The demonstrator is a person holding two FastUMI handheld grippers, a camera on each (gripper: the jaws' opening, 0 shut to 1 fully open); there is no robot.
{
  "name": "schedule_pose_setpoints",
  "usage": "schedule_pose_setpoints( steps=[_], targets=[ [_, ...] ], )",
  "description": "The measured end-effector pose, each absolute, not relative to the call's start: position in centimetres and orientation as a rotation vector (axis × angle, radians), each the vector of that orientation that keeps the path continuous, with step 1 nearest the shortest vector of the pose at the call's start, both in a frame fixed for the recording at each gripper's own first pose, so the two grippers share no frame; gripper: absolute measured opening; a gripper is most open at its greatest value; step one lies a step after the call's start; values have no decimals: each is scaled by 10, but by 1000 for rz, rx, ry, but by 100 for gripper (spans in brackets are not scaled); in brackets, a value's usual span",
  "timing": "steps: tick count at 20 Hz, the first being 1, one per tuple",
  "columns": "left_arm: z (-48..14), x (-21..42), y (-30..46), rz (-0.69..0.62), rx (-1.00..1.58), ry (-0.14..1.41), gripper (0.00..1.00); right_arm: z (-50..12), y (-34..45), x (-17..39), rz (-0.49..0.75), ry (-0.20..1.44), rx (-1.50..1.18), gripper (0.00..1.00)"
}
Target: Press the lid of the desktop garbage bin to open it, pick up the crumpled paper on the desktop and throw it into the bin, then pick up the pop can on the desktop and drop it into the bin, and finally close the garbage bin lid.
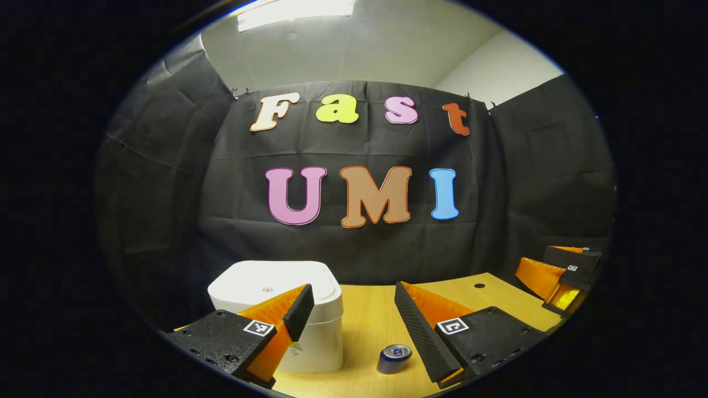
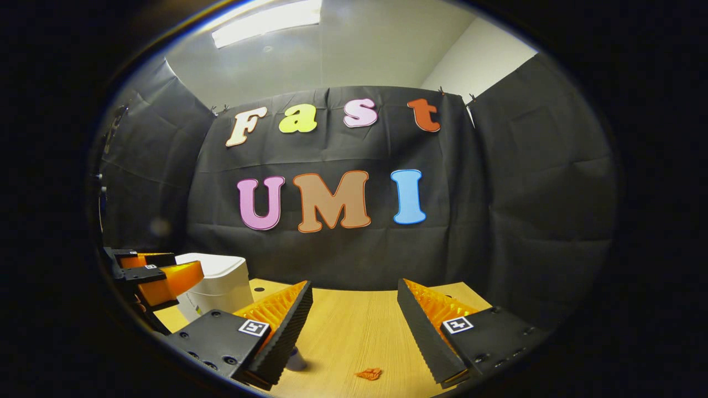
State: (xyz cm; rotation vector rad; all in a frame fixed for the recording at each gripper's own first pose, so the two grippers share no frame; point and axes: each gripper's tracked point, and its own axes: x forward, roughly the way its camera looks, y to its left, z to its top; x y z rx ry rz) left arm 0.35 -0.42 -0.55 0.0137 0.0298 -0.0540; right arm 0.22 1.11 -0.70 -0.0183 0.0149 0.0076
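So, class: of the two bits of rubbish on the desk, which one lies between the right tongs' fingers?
The crumpled paper, small, orange and flat on the wood; the pop can is a metal cylinder near the white bin.

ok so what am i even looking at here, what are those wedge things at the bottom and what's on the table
Those wedges are handheld tongs: a person holds one in each hand, and a camera rides on each, looking forward along its two fingers. In the left gripper view, the left tongs stand open and hold nothing. Ahead of them on the wooden table sit a white bin with its lid down and a pop can, standing upright between the fingers. The other tongs show at the far right of that view. In the right gripper view, the right tongs are also open and hold nothing, with a small crumpled orange paper on the table ahead of them.
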Motion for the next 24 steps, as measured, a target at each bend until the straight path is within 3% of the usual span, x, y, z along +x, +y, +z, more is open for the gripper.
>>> schedule_pose_setpoints(
  steps=[5, 9, 10, 11, 17, 19, 24],
  targets=[
    [-8, 6, 2, -35, 18, 52, 80, -9, 13, 6, 17, 21, -17, 97],
    [-16, 11, 13, 6, 31, 90, 54, -9, 17, 10, 33, 21, -24, 97],
    [-17, 13, 17, 15, 29, 97, 52, -9, 18, 11, 36, 19, -24, 95],
    [-18, 14, 21, 26, 27, 101, 40, -8, 19, 12, 39, 18, -23, 95],
    [-17, 29, 59, 120, 32, 102, 7, -14, 16, 15, 41, 36, -3, 97],
    [-23, 35, 73, 151, 37, 118, 0, -14, 14, 15, 37, 37, 2, 97],
    [-38, 50, 104, 217, -12, 156, 0, -22, 11, 16, 28, 58, 12, 98]
  ],
)
